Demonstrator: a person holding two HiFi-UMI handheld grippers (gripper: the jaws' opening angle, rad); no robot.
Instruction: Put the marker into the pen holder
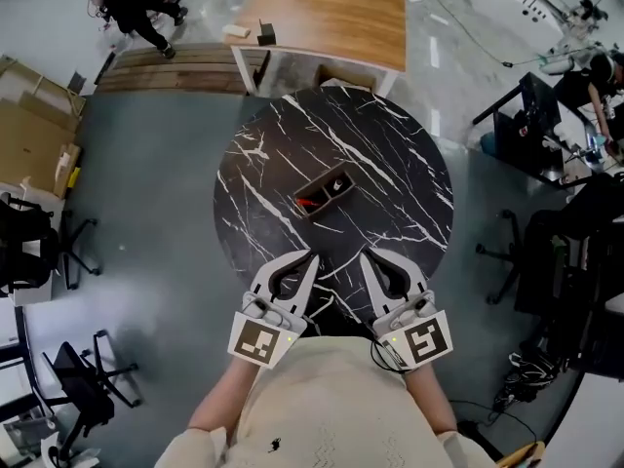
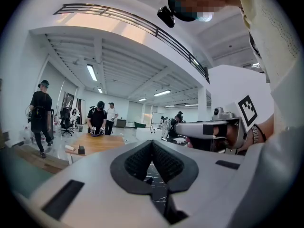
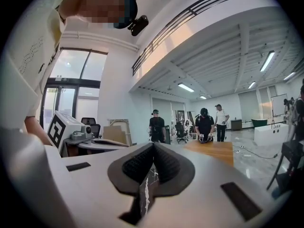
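Note:
In the head view a dark rectangular pen holder [image 1: 325,191] lies near the middle of the round black marble table [image 1: 390,154]. A red marker [image 1: 306,203] shows inside its near end, and something pale lies at its far end. My left gripper [image 1: 313,257] and right gripper [image 1: 367,257] are held side by side over the table's near edge, well short of the holder. Both are shut with nothing between the jaws. In the left gripper view the pads [image 2: 142,161] meet; the right gripper view shows its pads [image 3: 166,164] closed too. The holder is hidden in both gripper views.
A wooden table [image 1: 331,13] with two small items stands beyond the marble one. Office chairs [image 1: 83,383] and cardboard boxes [image 1: 29,130] are on the left, desks and a chair [image 1: 522,252] on the right. Several people [image 2: 98,119] stand in the room's far part.

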